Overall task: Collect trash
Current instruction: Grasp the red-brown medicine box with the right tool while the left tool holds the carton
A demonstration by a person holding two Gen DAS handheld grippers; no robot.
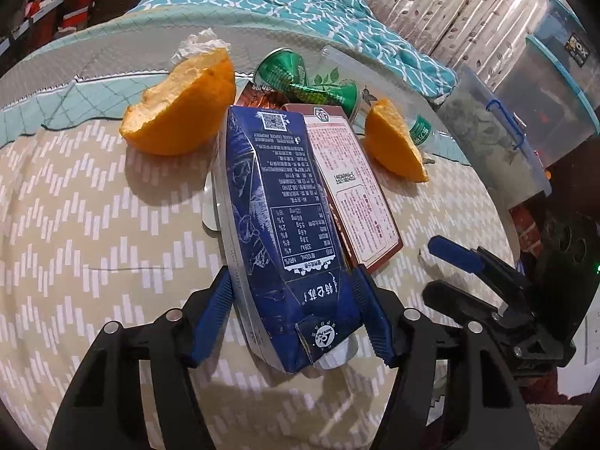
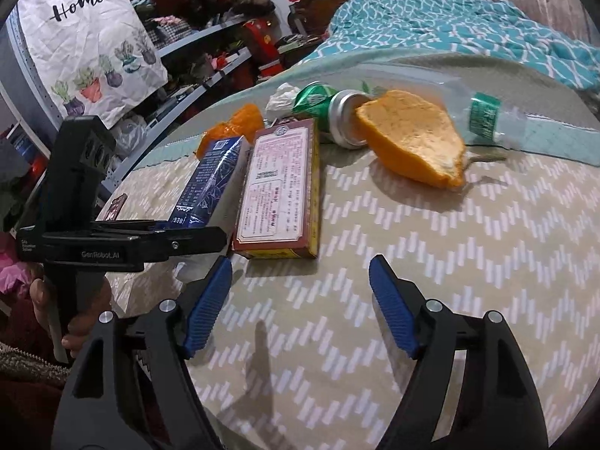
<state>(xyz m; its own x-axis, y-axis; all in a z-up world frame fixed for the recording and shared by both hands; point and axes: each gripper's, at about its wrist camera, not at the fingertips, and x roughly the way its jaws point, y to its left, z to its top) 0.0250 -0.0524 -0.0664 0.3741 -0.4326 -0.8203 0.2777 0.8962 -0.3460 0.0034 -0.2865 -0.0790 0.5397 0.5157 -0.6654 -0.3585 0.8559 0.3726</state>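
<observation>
My left gripper [image 1: 290,300] is shut on a dark blue drink carton [image 1: 270,202], one blue pad pressing on each side of its near end. The carton [image 2: 213,180] sits on edge beside a flat red-brown box [image 2: 279,191] on the chevron cloth [image 2: 450,262]. Behind them lie two orange peel halves [image 1: 180,108] [image 1: 393,142], a crushed green can [image 1: 300,78], a clear plastic bottle [image 2: 483,112] and a white tissue [image 1: 202,43]. My right gripper [image 2: 300,300] is open over bare cloth in front of the box, with nothing between its fingers.
A bed with a teal blanket [image 2: 450,26] lies behind the cloth. Clear storage bins [image 1: 525,123] stand to the right, past the cloth's edge. Cluttered shelves and a white "Home" bag [image 2: 86,37] are on the left. A hand [image 2: 75,322] holds the left gripper's handle.
</observation>
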